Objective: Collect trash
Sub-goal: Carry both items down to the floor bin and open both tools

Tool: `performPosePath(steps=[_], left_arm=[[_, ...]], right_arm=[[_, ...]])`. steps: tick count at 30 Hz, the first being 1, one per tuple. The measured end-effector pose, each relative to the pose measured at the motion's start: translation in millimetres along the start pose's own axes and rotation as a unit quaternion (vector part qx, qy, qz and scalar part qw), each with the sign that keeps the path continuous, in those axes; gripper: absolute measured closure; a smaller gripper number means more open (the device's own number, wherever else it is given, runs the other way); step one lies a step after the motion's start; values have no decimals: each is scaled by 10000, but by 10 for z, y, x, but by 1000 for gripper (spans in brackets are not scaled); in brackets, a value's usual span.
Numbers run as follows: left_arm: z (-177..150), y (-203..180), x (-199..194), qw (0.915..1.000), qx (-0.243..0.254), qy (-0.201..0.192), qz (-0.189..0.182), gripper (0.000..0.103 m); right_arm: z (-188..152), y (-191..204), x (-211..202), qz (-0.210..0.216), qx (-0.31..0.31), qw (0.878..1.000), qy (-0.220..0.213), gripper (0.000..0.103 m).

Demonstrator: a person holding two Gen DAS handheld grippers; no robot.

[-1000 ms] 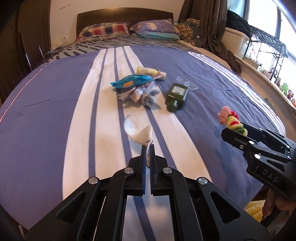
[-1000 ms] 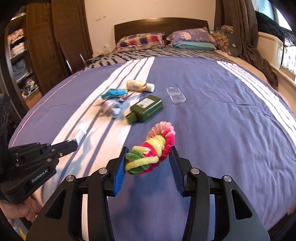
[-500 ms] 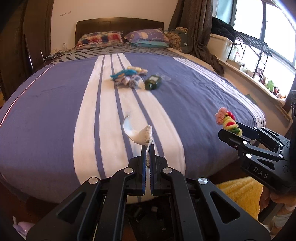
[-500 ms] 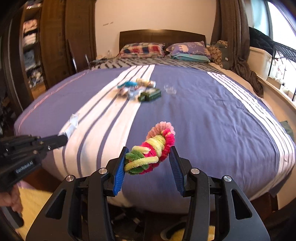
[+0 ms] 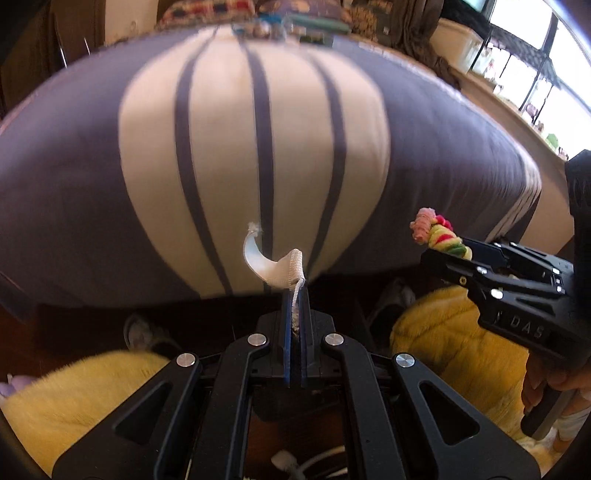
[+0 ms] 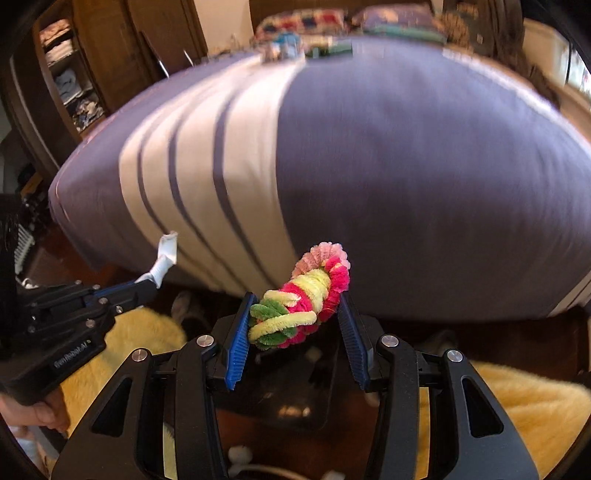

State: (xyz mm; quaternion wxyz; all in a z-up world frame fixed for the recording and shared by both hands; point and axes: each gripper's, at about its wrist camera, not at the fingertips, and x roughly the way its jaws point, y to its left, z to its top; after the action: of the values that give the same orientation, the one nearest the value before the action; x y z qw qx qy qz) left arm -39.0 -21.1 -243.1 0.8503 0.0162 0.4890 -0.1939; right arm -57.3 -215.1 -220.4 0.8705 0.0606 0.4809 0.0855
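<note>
A white strip [image 5: 275, 267] is pinched by the left gripper [image 5: 294, 317], a fuzzy ring [image 6: 301, 301] clasped between the right gripper's [image 6: 295, 332] part-open jaws; more litter [image 5: 258, 27] is left far up the bed [image 5: 74, 166].

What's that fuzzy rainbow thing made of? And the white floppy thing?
The fuzzy twist looks like chenille pipe cleaners: matte, bristly pink, yellow and green strands coiled together. The white strip in the left gripper looks like soft woven or knit fabric, perhaps elastic; it has a ribbed edge and a frayed tip and curls limply.
</note>
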Motion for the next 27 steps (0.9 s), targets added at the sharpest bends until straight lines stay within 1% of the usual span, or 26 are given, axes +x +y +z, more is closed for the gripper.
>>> performPosePath(steps=[4,6,8,12,14,17,18,19,20,21,22,25,27], left_arm=[[-251,15,355,9982,-101,556,-176,101],[-372,11,539,9961,-110,840,-253,101],[-440,22,676,9939,-134,1046,-310,101],[-516,9,853,9909,-139,1286,-375,101],[-516,-5,868,9901,-154,1342,-372,99],[-521,55,881,9892,-202,1416,-312,99],[-515,68,887,9889,-238,1434,-301,94],[-510,53,883,9890,-250,1432,-290,88],[-509,57,874,9890,-261,1425,-289,84],[-501,60,864,9892,-266,1411,-304,77],[-494,67,862,9894,-262,1400,-294,71],[-454,63,825,9904,-257,1340,-237,64],[-414,66,780,9914,-255,1272,-190,61]], right_arm=[[-156,-68,288,83,167,9990,397,57],[-219,-78,439,207,256,9977,598,57],[-254,-52,542,166,228,9971,709,57],[-293,-9,687,145,190,9960,860,56],[-287,5,721,177,199,9955,914,54],[-261,-19,738,196,225,9951,944,54],[-264,-32,740,201,246,9950,943,53],[-260,-30,737,202,255,9951,939,52],[-249,-41,737,191,269,9951,931,49],[-251,-57,735,198,293,9952,913,47],[-254,-67,728,210,315,9953,892,47],[-226,-100,684,185,364,9959,807,45],[-193,-128,636,147,403,9964,725,41]])
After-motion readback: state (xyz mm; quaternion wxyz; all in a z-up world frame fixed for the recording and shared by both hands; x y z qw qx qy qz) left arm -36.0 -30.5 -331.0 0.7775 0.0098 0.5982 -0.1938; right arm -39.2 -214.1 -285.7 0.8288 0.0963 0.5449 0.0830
